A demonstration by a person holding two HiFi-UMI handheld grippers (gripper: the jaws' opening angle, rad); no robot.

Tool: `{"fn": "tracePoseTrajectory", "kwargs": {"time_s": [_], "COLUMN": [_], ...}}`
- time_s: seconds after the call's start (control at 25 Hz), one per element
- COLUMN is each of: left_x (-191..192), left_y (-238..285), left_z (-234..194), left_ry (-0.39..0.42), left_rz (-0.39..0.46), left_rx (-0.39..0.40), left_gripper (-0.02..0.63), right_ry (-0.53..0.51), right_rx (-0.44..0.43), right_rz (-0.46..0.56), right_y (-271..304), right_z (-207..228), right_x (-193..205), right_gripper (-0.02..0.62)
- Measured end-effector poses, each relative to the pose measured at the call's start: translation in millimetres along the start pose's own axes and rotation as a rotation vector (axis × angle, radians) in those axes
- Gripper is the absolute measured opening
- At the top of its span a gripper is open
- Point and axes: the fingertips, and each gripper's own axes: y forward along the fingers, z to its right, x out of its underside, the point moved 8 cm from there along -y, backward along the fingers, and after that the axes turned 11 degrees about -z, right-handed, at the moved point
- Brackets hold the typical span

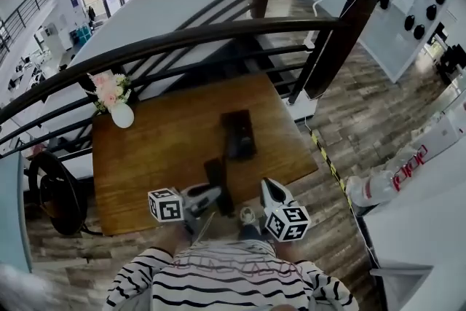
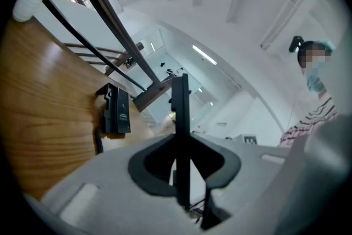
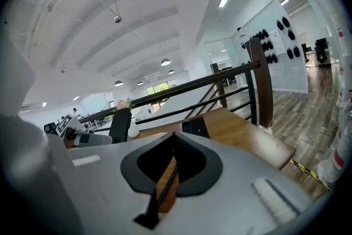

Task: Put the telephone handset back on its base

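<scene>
Left claw (image 2: 177, 173) grips the slim black telephone handset (image 2: 180, 113) over the near edge of the brown wooden tabletop (image 1: 160, 142). The black telephone base (image 1: 239, 133) sits farther in. Right claw (image 3: 173, 143) is closed and empty. The handset could pivot in that narrow grip and land askew on the base.

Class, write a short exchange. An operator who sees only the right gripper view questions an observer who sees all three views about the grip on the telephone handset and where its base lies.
Operator: I see the handset only from the side. Is it really gripped?
Observer: Yes. The left gripper view shows the handset standing edge-on, clamped between the jaws of the left gripper.
Operator: How does the base lie relative to it?
Observer: From above, in the head view, the base lies near the middle of the table. The handset is short of it at the near edge, a little to its left.
</scene>
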Motion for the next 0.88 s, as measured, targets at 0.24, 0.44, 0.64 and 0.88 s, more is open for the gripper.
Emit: {"fn": "tracePoseTrajectory", "kwargs": {"time_s": [0.24, 0.44, 0.64, 0.88], "left_x": [-33, -52, -71, -84], "left_y": [36, 58, 87, 117], "left_z": [-30, -55, -87, -123], "left_ry": [-0.01, -0.009, -0.006, 0.004], "left_rz": [0.04, 0.027, 0.018, -0.007], "left_rx": [-0.039, -0.065, -0.087, -0.088], "left_gripper": [0.075, 0.075, 0.075, 0.075], "right_ry": [-0.043, -0.053, -0.059, -0.065], "right_rx": [-0.066, -0.116, -0.155, -0.187], "right_rz": [-0.035, -0.064, -0.097, -0.128], "right_y": [42, 71, 95, 114], "right_z": [45, 73, 104, 133], "right_x": [-37, -53, -63, -70], "right_gripper": [0.002, 0.002, 0.002, 0.002]}}
